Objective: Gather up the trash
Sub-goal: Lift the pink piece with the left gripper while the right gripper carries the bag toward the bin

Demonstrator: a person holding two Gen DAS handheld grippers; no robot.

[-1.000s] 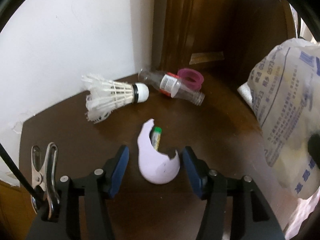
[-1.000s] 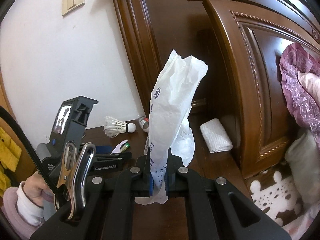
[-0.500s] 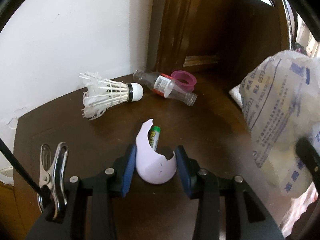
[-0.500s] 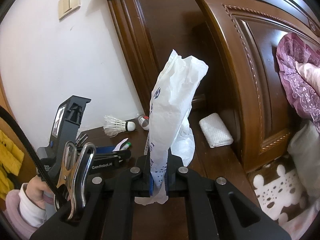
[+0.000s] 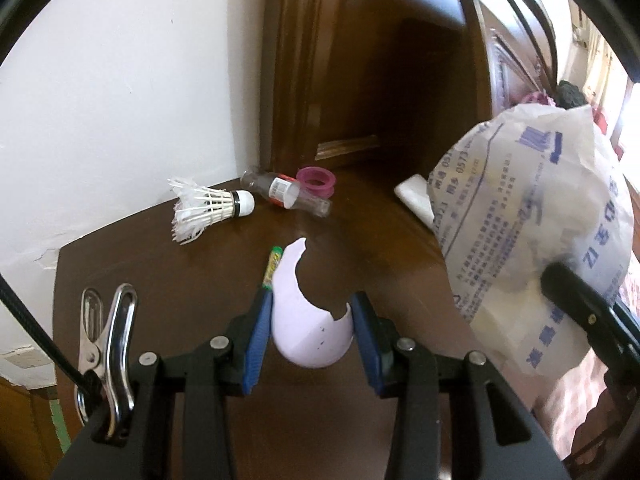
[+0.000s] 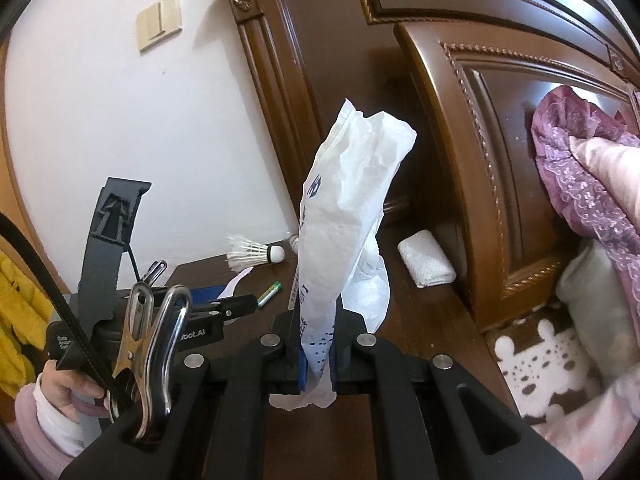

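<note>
A lilac broken shell piece [image 5: 308, 332] sits between the blue pads of my left gripper [image 5: 312, 304], which is shut on it and holds it just above the dark wooden table [image 5: 160, 264]. A small green-tipped battery [image 5: 274, 266] lies on the table right behind the shell. Further back lie a white shuttlecock [image 5: 208, 210], a clear bottle [image 5: 284, 192] and a pink ring [image 5: 316, 180]. My right gripper [image 6: 318, 344] is shut on the lower edge of a white printed plastic bag [image 6: 344, 200], which stands up from its jaws. The bag [image 5: 532, 216] fills the right of the left wrist view.
A folded white towel [image 6: 426, 264] lies at the table's far right by the carved wooden bed frame [image 6: 500, 160]. A white wall [image 5: 120, 100] borders the table behind and to the left. Pink bedding [image 6: 580, 184] lies at the right. A person's hand [image 6: 60, 392] holds the left gripper.
The left jaws closed on the lilac shell and lifted it up and back from the table. The battery that lay inside it stayed on the table. The bag shifted slightly.
</note>
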